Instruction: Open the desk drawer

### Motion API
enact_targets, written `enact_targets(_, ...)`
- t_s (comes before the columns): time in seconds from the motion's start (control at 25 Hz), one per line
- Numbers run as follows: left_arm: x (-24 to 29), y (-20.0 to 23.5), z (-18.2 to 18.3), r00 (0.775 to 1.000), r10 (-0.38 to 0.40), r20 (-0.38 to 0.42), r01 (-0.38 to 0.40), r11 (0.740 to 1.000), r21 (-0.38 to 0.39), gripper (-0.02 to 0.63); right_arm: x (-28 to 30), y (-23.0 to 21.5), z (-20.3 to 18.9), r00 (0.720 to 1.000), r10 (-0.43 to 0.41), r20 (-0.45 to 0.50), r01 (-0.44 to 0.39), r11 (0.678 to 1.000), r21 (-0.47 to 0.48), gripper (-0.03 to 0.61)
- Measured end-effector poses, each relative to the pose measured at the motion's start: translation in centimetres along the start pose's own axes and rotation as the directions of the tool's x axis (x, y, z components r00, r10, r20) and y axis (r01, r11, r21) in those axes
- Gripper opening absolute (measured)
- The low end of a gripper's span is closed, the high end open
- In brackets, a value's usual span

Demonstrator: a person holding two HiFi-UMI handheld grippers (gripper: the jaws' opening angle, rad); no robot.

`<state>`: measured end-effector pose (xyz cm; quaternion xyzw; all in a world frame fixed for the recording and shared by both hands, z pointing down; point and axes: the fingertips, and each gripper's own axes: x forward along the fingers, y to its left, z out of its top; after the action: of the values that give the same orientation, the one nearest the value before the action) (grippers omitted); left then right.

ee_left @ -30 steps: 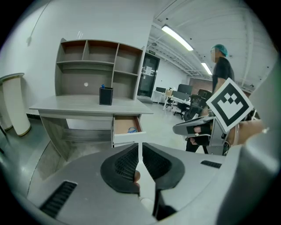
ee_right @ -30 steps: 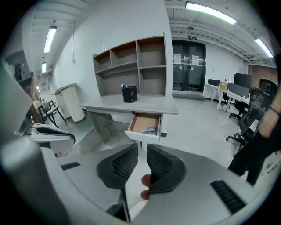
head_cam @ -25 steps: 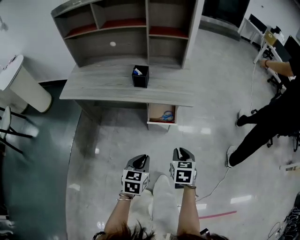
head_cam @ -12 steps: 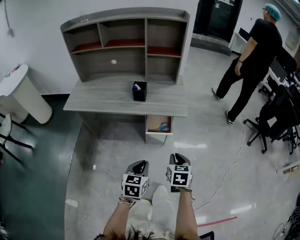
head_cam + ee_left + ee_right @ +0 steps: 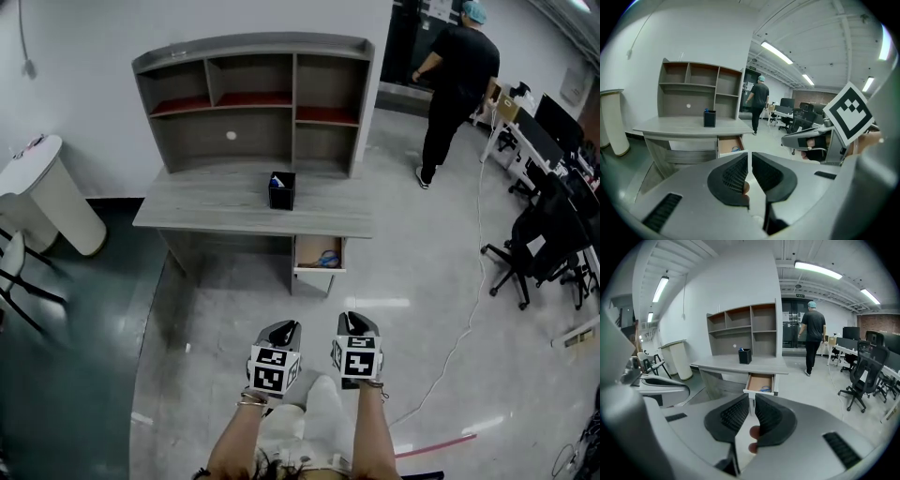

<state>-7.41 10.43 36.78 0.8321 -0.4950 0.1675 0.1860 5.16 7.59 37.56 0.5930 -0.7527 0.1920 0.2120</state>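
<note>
The grey desk [image 5: 216, 214] stands well ahead of me, and its drawer [image 5: 320, 255] under the right end is pulled out. A blue thing [image 5: 327, 259] lies inside the drawer. The drawer also shows in the left gripper view [image 5: 730, 145] and the right gripper view [image 5: 760, 382]. Both grippers hang low near my body, far short of the desk. The left gripper [image 5: 281, 328] [image 5: 750, 157] has its jaws together with nothing between them. The right gripper [image 5: 354, 322] [image 5: 752, 401] is closing, with a narrow gap left and nothing in it.
A black pen holder [image 5: 281, 190] stands on the desk below a shelf unit [image 5: 253, 103]. A white round bin [image 5: 52, 202] is at the left. A person in black [image 5: 457, 80] stands at the back right near office chairs [image 5: 544, 248]. A cable [image 5: 464, 328] trails across the floor.
The desk now sits farther off and higher in the head view. The person in black has walked from the right edge to the back doorway. Both grippers shifted slightly.
</note>
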Motion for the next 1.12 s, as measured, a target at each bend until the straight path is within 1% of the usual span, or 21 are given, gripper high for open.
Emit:
enact_targets(0.12, -0.3, -0.5, 0.3, 1.0, -0.013, 0.006, 0.013, 1.0, -0.004, 0.034, -0.6, 0.2, 0.1, 1.0, -0.014, -0.006, 0.013, 0.999, -0.046, 0.054)
enact_targets(0.24, -0.4, -1.1, 0.7, 1.0, -0.029, 0.009, 0.029, 0.999, 0.016, 0.034, -1.1, 0.3, 0.4, 1.0, -0.013, 0.001, 0.013, 0.997, -0.073, 0.054)
enact_targets(0.36, -0.5, -1.2, 1.2, 0.999, -0.036, 0.02, 0.035, 0.999, 0.029, 0.034, -1.3, 0.5, 0.5, 1.0, -0.007, 0.011, 0.008, 0.998, -0.069, 0.052)
enact_targets(0.52, -0.7, -1.5, 1.6, 0.999, -0.041, 0.032, 0.041, 0.999, 0.006, 0.034, -1.7, 0.8, 0.6, 1.0, 0.0, 0.011, 0.0, 0.999, -0.038, 0.051)
enact_targets(0.68, -1.1, -2.8, 1.2, 0.998, -0.05, 0.03, 0.05, 0.999, 0.019, 0.034, -2.7, 0.9, 1.2, 0.999, 0.016, 0.035, -0.015, 0.999, -0.037, 0.048)
enact_targets(0.84, -1.8, -3.5, 0.7, 0.999, -0.039, 0.013, 0.039, 0.999, -0.008, 0.034, -3.8, 0.8, 1.3, 0.998, 0.035, 0.042, -0.035, 0.999, -0.01, 0.044)
enact_targets(0.96, -2.3, -4.5, 0.1, 0.999, -0.039, 0.009, 0.039, 0.999, -0.025, 0.034, -4.6, 0.7, 0.9, 0.998, 0.046, 0.039, -0.045, 0.999, -0.02, 0.041)
enact_targets(1.12, -2.8, -6.2, -0.2, 0.998, -0.057, 0.018, 0.057, 0.998, -0.012, 0.034, -5.5, 0.5, 0.3, 0.998, 0.051, 0.036, -0.05, 0.998, -0.045, 0.037)
